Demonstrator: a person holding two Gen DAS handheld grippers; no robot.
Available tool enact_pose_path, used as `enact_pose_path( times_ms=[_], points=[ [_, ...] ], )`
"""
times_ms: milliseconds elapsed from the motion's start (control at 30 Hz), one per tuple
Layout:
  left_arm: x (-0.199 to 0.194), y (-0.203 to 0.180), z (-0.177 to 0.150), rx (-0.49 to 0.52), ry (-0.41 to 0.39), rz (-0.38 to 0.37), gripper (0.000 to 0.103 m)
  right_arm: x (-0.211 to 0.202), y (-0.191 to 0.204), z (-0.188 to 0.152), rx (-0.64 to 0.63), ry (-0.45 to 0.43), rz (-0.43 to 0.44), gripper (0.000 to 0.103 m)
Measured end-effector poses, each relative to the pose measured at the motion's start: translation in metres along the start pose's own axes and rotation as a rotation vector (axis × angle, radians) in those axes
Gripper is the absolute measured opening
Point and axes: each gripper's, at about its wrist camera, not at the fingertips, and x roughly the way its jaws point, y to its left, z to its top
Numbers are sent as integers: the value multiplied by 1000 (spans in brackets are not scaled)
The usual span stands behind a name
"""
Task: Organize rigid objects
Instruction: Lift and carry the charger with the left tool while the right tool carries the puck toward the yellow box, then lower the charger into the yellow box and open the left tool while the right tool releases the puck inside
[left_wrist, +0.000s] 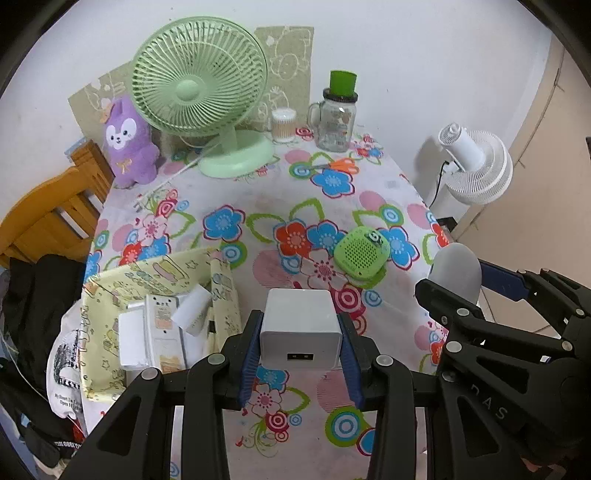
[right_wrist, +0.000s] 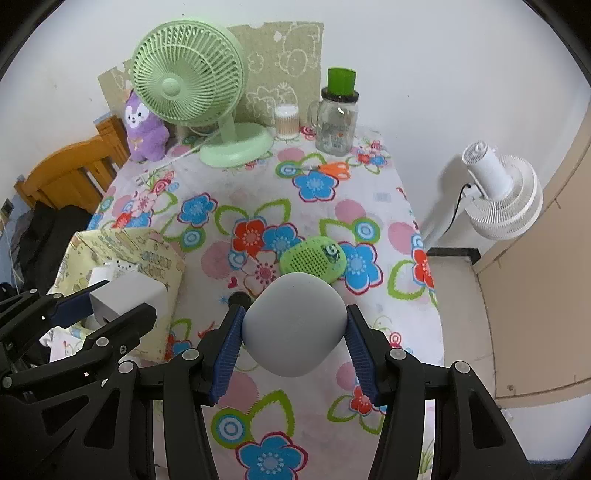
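Observation:
My left gripper (left_wrist: 300, 325) is shut on a white USB charger cube (left_wrist: 300, 328) and holds it above the floral tablecloth, just right of the yellow patterned box (left_wrist: 110, 295). The box holds several white chargers and adapters. My right gripper (right_wrist: 294, 321) is shut on a grey rounded speaker (right_wrist: 294, 325), held above the table near its right side. The left gripper and its cube also show in the right wrist view (right_wrist: 125, 295), beside the box (right_wrist: 162, 258). A green square speaker (left_wrist: 362, 251) lies on the cloth ahead of both grippers.
A green desk fan (left_wrist: 207, 96), a purple plush toy (left_wrist: 129, 144), a cotton-swab jar (left_wrist: 283, 125), a glass mug with green lid (left_wrist: 338, 118) and orange scissors (left_wrist: 341, 166) stand at the back. A white floor fan (left_wrist: 476, 166) stands off the right edge. A wooden chair (left_wrist: 48, 221) is left.

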Motion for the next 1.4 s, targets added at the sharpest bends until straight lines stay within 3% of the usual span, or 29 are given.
enact_pose_path(
  times_ms=[500, 1400],
  points=[
    [-20, 25, 3, -27, -54, 9, 40, -16, 27, 13, -22, -48, -5, 57],
    [5, 96, -7, -38, 14, -6, 40, 19, 92, 22, -16, 9, 2, 57]
  ],
)
